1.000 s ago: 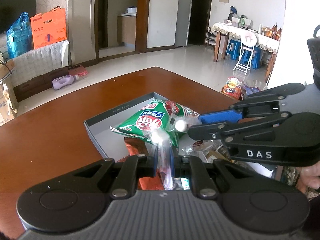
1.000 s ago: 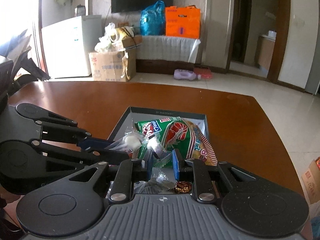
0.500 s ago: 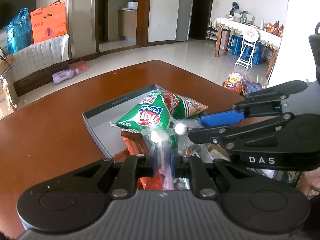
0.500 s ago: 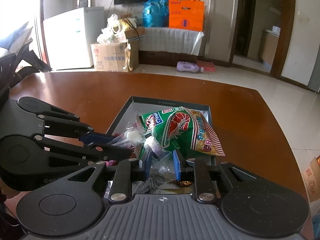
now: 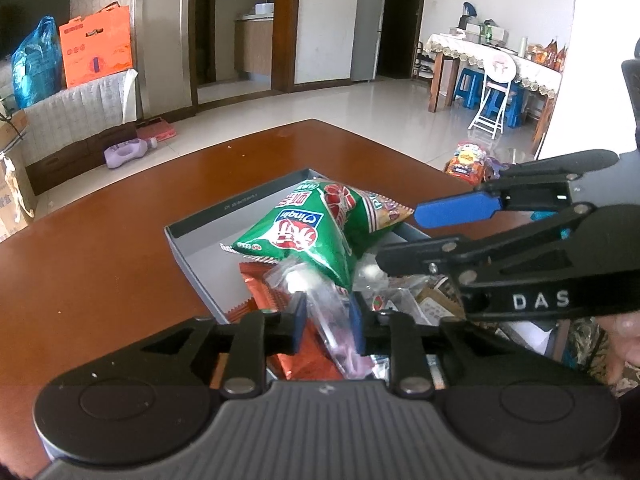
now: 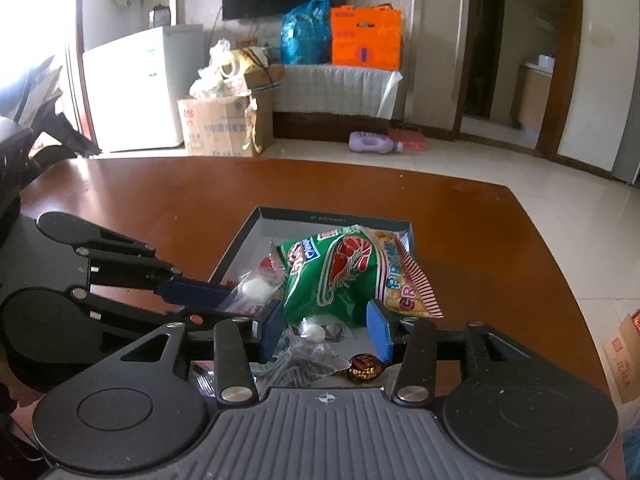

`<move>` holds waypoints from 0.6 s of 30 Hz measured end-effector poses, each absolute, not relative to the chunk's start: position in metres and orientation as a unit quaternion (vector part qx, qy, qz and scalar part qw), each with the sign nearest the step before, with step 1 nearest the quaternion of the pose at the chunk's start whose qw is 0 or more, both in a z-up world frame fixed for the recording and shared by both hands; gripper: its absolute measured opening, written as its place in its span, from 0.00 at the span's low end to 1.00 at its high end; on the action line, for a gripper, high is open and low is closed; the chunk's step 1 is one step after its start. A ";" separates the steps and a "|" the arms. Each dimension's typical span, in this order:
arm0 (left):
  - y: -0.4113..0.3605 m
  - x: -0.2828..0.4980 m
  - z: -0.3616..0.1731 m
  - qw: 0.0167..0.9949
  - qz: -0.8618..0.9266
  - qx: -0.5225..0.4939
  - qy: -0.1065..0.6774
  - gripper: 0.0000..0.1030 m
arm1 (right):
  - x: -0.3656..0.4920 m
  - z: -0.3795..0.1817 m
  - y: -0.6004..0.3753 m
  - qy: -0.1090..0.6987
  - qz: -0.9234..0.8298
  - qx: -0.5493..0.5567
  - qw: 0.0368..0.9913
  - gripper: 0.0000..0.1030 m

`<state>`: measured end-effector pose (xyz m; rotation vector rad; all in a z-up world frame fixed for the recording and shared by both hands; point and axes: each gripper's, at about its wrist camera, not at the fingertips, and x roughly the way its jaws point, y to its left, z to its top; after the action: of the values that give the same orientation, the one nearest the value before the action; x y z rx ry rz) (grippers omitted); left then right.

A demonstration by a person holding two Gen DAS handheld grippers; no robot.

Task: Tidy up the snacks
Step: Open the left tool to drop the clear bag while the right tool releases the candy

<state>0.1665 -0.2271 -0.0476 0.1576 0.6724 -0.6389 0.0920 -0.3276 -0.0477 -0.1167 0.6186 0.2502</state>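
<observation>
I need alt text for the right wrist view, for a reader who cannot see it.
The right gripper, jaws just opened, hovers over a grey box of snacks on a brown table, a green snack bag on top. The left gripper reaches in beside it.

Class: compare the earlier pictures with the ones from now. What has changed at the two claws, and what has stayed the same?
Both claws have just been opening: left claw has let go of the clear candy wrapper, which lies between its pads; right claw has released its wrapper. The green bag stays in the box.

We find bare bench (image 6: pixel 168 200) all round the grey box (image 6: pixel 256 222), whose far-left corner lies free, while the green snack bag (image 6: pixel 332 276) blocks its middle.
</observation>
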 end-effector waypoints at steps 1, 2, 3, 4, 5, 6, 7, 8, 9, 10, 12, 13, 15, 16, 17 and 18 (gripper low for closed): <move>-0.227 0.166 -0.047 0.891 -0.310 0.075 0.322 0.35 | 0.091 -0.047 -0.328 0.299 0.122 -0.056 0.945 0.46; -0.227 0.165 -0.047 0.891 -0.312 0.074 0.321 0.38 | 0.091 -0.046 -0.329 0.295 0.121 -0.055 0.946 0.46; -0.227 0.165 -0.046 0.892 -0.313 0.073 0.318 0.41 | 0.090 -0.044 -0.329 0.289 0.118 -0.053 0.948 0.47; -0.226 0.164 -0.045 0.892 -0.314 0.072 0.316 0.41 | 0.089 -0.042 -0.331 0.284 0.116 -0.050 0.951 0.50; -0.225 0.164 -0.045 0.893 -0.314 0.072 0.315 0.41 | 0.089 -0.041 -0.332 0.278 0.113 -0.047 0.953 0.52; -0.225 0.164 -0.044 0.893 -0.313 0.071 0.314 0.41 | 0.088 -0.039 -0.333 0.272 0.110 -0.045 0.955 0.52; -0.224 0.163 -0.044 0.894 -0.313 0.070 0.314 0.41 | 0.087 -0.037 -0.334 0.267 0.107 -0.043 0.957 0.53; -0.223 0.163 -0.044 0.894 -0.313 0.069 0.313 0.41 | 0.087 -0.036 -0.335 0.262 0.104 -0.040 0.959 0.54; -0.222 0.162 -0.043 0.894 -0.313 0.068 0.313 0.41 | 0.087 -0.035 -0.336 0.259 0.100 -0.037 0.960 0.55; -0.221 0.162 -0.042 0.894 -0.313 0.066 0.313 0.41 | 0.087 -0.035 -0.337 0.258 0.099 -0.035 0.961 0.55; -0.220 0.162 -0.041 0.894 -0.313 0.067 0.313 0.41 | 0.088 -0.034 -0.338 0.255 0.093 -0.032 0.962 0.58; -0.220 0.162 -0.041 0.895 -0.312 0.067 0.313 0.41 | 0.088 -0.034 -0.339 0.254 0.092 -0.031 0.962 0.61; -0.218 0.161 -0.040 0.898 -0.307 0.069 0.309 0.41 | 0.089 -0.034 -0.339 0.254 0.090 -0.032 0.963 0.64; -0.215 0.161 -0.040 0.899 -0.305 0.069 0.307 0.41 | 0.089 -0.034 -0.339 0.254 0.090 -0.033 0.962 0.64; -0.214 0.161 -0.040 0.900 -0.302 0.069 0.305 0.41 | 0.087 -0.036 -0.340 0.254 0.089 -0.034 0.962 0.65; -0.212 0.160 -0.039 0.902 -0.299 0.069 0.303 0.41 | 0.087 -0.036 -0.340 0.255 0.089 -0.034 0.962 0.66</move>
<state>0.1596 -0.2117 -0.0391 0.1426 0.6256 -0.6175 0.0870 -0.3399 -0.0362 -0.0693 0.5159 0.1811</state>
